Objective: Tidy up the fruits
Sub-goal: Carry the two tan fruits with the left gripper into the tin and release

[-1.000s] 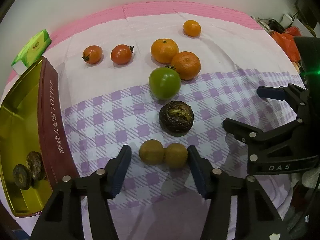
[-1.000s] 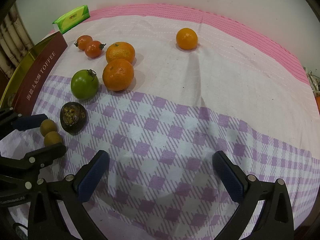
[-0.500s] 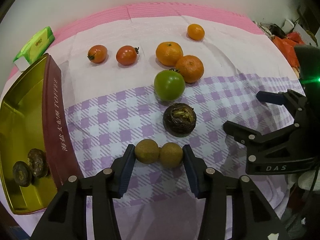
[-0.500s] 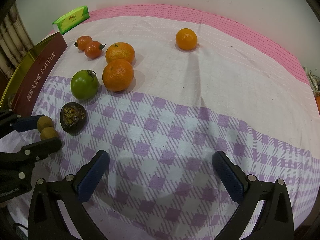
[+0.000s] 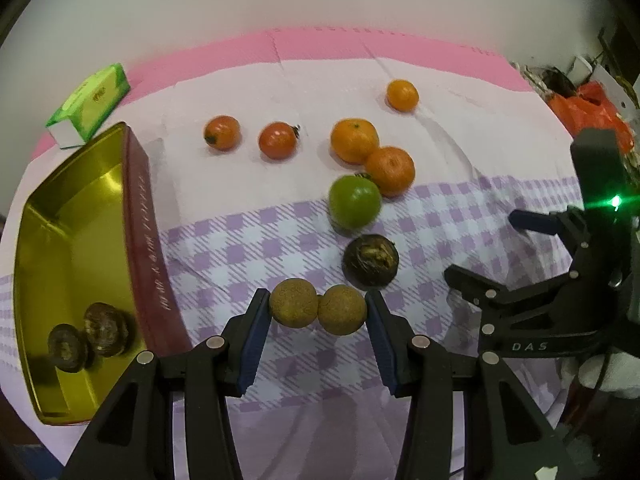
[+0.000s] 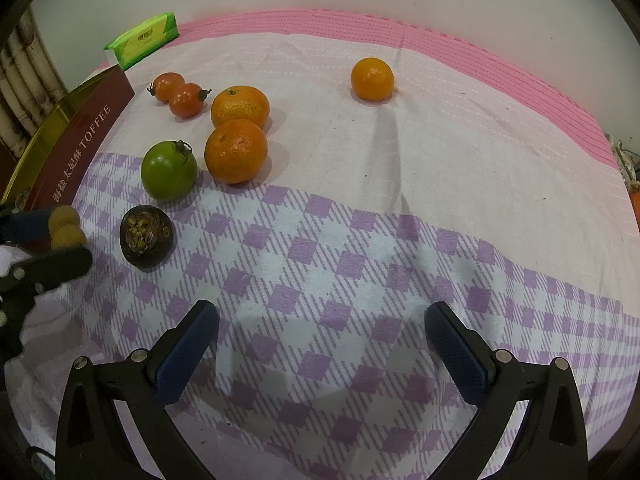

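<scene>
The left gripper (image 5: 317, 312) was clamped on two touching longans (image 5: 316, 310) beside the toffee tin (image 5: 146, 248); the right gripper (image 6: 322, 346) hung spread wide, empty.

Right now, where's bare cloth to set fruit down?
Free: checked cloth ahead of the right tongs, and the pale stretch between the small orange and the mandarins. Crowded: the left side, from the tomatoes down to the dark fruit.
</scene>
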Action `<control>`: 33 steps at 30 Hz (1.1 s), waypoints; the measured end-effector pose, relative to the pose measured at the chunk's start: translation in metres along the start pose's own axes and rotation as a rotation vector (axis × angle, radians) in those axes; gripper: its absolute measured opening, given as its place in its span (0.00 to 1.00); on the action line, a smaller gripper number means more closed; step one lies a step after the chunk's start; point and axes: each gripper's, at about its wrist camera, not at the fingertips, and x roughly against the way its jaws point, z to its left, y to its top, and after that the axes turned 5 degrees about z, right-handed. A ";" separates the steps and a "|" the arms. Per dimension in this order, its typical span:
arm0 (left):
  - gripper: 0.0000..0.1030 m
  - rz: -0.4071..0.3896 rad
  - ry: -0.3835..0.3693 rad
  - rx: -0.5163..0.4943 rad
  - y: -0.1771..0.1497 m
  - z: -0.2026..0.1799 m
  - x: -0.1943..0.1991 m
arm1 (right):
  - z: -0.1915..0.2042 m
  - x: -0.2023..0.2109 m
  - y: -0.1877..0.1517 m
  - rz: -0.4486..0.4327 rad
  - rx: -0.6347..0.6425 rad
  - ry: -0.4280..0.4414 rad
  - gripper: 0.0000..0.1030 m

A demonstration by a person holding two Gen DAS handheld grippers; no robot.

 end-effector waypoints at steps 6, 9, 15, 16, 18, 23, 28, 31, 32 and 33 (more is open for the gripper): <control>0.42 -0.045 0.030 0.033 0.006 0.015 0.018 | 0.000 0.000 -0.001 0.000 0.000 0.000 1.00; 0.43 -0.070 0.049 0.060 0.010 0.029 0.027 | 0.000 0.000 0.000 -0.004 -0.002 -0.001 1.00; 0.43 -0.092 0.110 0.127 0.012 0.069 0.039 | 0.000 0.000 -0.001 -0.004 -0.003 -0.001 1.00; 0.43 -0.093 0.117 0.141 0.013 0.077 0.040 | 0.000 0.000 0.000 -0.005 -0.003 -0.001 1.00; 0.43 -0.095 0.136 0.179 0.012 0.095 0.043 | 0.000 0.000 -0.001 -0.005 -0.003 -0.001 1.00; 0.43 -0.089 0.182 0.256 0.012 0.133 0.041 | 0.000 0.000 -0.001 -0.006 -0.003 -0.001 1.00; 0.43 -0.066 0.208 0.327 0.008 0.165 0.033 | 0.000 0.000 -0.001 -0.007 -0.005 -0.002 1.00; 0.43 -0.051 0.220 0.361 0.005 0.179 0.029 | 0.000 -0.001 0.002 -0.008 -0.006 -0.002 1.00; 0.43 -0.046 0.228 0.367 0.005 0.183 0.027 | 0.000 0.000 0.000 -0.008 -0.006 -0.002 1.00; 0.43 -0.042 0.236 0.370 0.004 0.186 0.025 | 0.000 0.000 0.000 -0.008 -0.006 -0.002 1.00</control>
